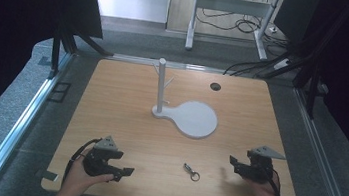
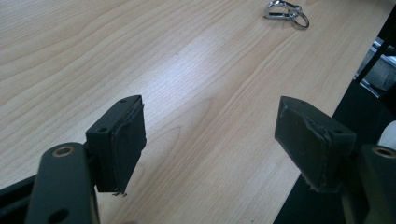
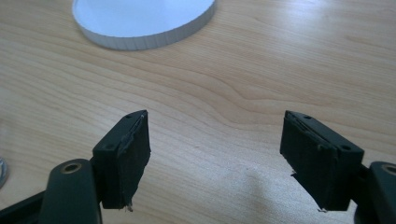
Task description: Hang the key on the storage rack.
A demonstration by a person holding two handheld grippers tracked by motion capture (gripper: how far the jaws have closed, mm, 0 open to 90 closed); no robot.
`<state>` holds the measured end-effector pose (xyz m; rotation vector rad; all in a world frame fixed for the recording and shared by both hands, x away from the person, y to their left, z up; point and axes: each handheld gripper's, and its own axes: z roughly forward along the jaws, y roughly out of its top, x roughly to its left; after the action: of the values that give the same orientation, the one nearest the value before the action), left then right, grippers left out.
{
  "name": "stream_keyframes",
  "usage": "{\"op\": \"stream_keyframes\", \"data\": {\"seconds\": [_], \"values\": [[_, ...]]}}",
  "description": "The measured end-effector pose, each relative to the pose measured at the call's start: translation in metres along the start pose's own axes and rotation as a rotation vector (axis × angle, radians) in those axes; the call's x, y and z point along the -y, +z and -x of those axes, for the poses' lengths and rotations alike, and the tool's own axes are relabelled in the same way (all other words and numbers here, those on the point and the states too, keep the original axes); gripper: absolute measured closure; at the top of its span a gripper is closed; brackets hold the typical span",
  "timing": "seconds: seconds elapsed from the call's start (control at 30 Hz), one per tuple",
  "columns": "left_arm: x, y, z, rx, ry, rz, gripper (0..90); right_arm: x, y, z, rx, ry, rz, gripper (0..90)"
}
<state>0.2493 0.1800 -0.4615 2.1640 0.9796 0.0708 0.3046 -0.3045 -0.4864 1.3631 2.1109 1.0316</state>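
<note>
1. While both tools sit low over the light wooden table point(image 1: 121, 106), the left gripper point(image 1: 120, 172) rests near the front left edge, its black jaws spread wide apart and empty.
2. Near the front right edge, the right gripper point(image 1: 235, 165) also has its jaws parted with nothing between them.
3. A small silver metal clasp with a ring point(image 1: 191, 171) lies flat on the wood between the two grippers.
4. Farther back stands a white peg stand on a round flat base point(image 1: 195, 118), upright, well apart from both grippers.

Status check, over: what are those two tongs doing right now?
Left tongs open, empty. Right tongs open, empty. Metal key clip lies on table between them, untouched. White peg stand upright beyond; path clear.
</note>
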Motion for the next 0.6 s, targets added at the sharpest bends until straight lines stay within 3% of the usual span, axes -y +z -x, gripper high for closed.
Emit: {"op": "stream_keyframes", "data": {"seconds": [0.13, 0.27, 0.4, 0.6], "values": [[0.001, -0.001, -0.002, -0.001, -0.008, 0.007, 25.2, -0.007, -0.010, -0.002, -0.005, -0.014, 0.057, 28.0], [0.001, -0.003, -0.003, -0.004, -0.010, 0.011, 25.2, -0.013, -0.021, -0.003, -0.010, -0.018, 0.073, 28.3], [0.001, -0.004, -0.004, -0.007, -0.015, 0.014, 25.2, -0.012, -0.026, -0.003, 0.015, -0.018, 0.114, 32.9], [0.003, -0.003, -0.008, -0.005, -0.022, 0.022, 25.3, -0.012, -0.024, -0.001, -0.017, -0.014, 0.099, 33.7]]}}
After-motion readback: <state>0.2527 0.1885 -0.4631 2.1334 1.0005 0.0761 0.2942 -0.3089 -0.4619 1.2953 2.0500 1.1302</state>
